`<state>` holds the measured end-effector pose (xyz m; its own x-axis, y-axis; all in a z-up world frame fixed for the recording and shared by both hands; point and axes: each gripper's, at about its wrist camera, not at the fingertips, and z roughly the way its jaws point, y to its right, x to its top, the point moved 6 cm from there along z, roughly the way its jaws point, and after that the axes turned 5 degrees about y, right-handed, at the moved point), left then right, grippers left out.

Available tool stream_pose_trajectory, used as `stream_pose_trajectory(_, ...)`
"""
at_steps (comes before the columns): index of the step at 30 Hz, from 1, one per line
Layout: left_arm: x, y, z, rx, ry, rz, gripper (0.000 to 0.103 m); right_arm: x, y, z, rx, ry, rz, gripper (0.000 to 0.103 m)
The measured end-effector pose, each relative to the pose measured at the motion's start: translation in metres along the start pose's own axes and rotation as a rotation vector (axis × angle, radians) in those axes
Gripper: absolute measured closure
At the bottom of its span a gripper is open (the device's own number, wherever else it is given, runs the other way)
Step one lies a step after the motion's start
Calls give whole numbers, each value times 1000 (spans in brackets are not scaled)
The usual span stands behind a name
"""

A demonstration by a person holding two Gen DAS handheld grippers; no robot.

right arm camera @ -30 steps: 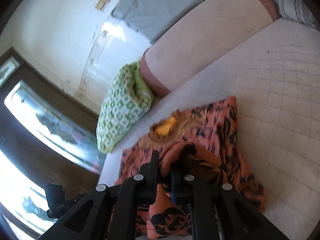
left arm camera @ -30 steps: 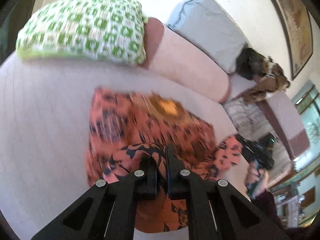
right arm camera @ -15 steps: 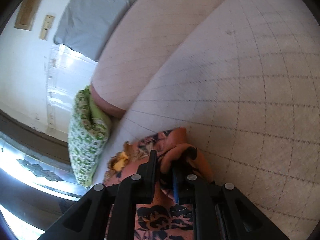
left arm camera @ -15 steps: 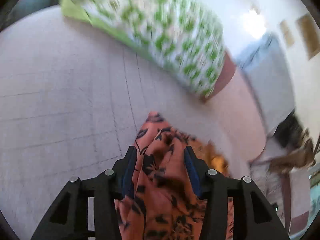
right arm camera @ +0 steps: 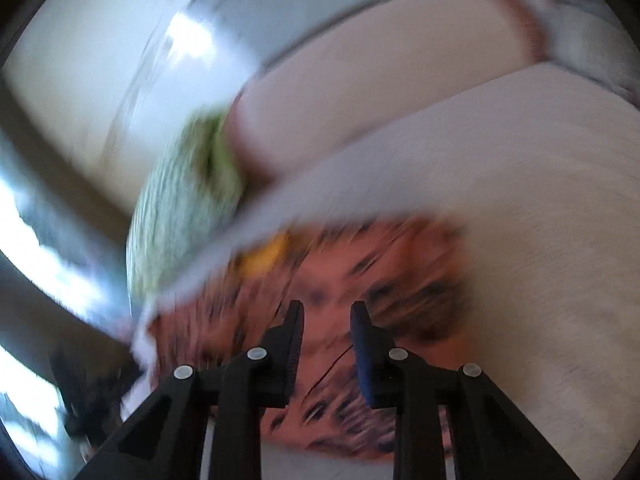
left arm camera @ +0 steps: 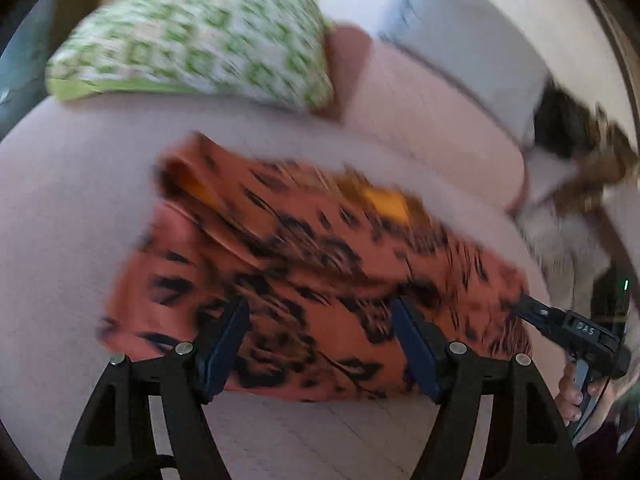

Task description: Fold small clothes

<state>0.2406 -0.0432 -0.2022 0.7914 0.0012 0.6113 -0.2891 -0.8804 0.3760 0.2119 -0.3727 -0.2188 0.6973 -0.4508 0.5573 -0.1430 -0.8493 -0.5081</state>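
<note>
Both jaws spread, left hand-held gripper [left arm camera: 320,344] and right hand-held gripper [right arm camera: 326,344] empty over the orange garment [left arm camera: 304,264] (one fold apparently laid), next regrasp an edge.

- orange garment [left arm camera: 320,264] with black print, yellow patch at neckline, lying folded over, rumpled
- lies just ahead of both tools, blurred in both views

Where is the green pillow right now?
In the left wrist view the green pillow sits at the upper left, at the back of the pale sofa, beyond the orange patterned garment.
</note>
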Motion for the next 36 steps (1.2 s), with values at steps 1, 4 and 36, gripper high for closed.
stream_pose_trajectory(1,-2,3,9,-11,-32,18,29,-9,-11,11,-8,-39,-39,78)
stream_pose_trajectory(4,0,1,27,-28,-86,-4,29,-29,-40,46,-7,-130,-135,78)
stream_pose_trajectory(36,47,-67,-27,248,82,-193,29,24,-44,120,-39,-116,-80,77)
